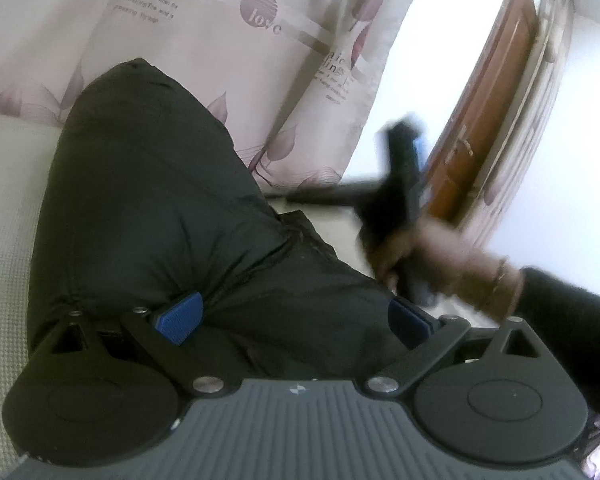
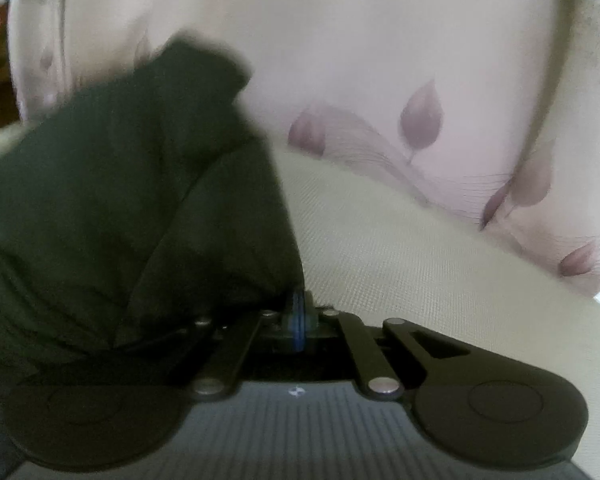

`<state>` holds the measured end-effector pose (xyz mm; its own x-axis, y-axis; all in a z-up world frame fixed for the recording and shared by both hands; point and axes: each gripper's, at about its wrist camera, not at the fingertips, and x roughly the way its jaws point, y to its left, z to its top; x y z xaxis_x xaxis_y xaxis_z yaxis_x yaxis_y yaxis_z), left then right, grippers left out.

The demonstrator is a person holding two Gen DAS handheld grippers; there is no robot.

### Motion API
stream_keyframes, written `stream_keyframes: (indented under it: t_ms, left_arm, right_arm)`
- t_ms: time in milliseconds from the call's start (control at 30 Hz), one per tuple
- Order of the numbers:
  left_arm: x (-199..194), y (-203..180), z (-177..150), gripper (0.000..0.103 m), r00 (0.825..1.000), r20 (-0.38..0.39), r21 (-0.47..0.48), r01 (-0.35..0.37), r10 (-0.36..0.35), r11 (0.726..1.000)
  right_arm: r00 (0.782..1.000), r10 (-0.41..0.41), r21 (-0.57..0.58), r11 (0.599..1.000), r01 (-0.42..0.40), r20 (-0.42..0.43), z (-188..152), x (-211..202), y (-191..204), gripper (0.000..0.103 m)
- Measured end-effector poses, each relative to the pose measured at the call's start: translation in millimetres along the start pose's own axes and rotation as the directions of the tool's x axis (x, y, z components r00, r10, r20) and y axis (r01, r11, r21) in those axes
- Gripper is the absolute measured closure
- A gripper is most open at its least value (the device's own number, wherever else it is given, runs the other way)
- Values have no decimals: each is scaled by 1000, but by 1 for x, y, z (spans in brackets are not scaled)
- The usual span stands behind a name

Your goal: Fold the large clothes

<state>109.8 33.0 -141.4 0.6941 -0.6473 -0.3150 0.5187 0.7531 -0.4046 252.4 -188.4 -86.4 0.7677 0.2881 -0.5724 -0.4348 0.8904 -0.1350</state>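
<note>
The dark padded jacket (image 1: 160,208) lies on the cream bed (image 1: 4,240), stretching toward 11 o'clock. The left claw (image 1: 296,316) is spread over it. The right claw (image 2: 299,316), at the jacket's 3 o'clock edge, is pressed together; whether it pinches fabric I cannot tell.

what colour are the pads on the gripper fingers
Blue, set on black arms. The left gripper's pads show it best, in the left wrist view.

The dark padded garment (image 1: 148,208) lies bunched on the pale mattress, stretching away between the left gripper's (image 1: 292,316) open fingers, its edge pinched in the right gripper (image 2: 298,316).
</note>
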Motion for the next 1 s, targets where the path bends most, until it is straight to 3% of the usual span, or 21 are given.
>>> stream_keyframes:
  t_ms: [67, 133, 233, 300, 400, 567, 767, 1000]
  left_arm:
    - [0, -1, -1, 3, 1000, 0, 0, 1, -1, 1000]
    - [1, -2, 0, 2, 1000, 0, -3, 2, -2, 1000]
    - [3, -3, 1, 1, 1000, 0, -8, 1, -1, 1000]
    - [1, -2, 0, 1, 1000, 1, -13, 5, -5, 1000]
    - [2, -2, 0, 1, 1000, 8, -15, 5, -5, 1000]
    - [2, -3, -3, 1, 1000, 3, 8, 16, -16, 1000]
    - [0, -2, -6, 1, 999, 8, 4, 31, -31, 1000]
    - [4, -4, 2, 1, 999, -40, -16, 9, -10, 1000]
  right_arm:
    - [994, 7, 13, 1000, -8, 111, 27, -33, -3, 101]
    - [978, 94, -9, 996, -94, 184, 67, -56, 12, 101]
    - [967, 200, -88, 978, -188, 156, 96, -41, 50, 101]
    - [969, 218, -156, 967, -199, 116, 103, -23, 81, 101]
    - [977, 207, -167, 966, -197, 46, 96, 15, 106, 101]
    - [988, 138, -153, 977, -147, -69, 65, 58, 114, 103]
    - [992, 110, -118, 986, -116, -58, 44, 78, 117, 103]
    - [990, 134, -28, 990, -135, -38, 49, 79, 92, 103]
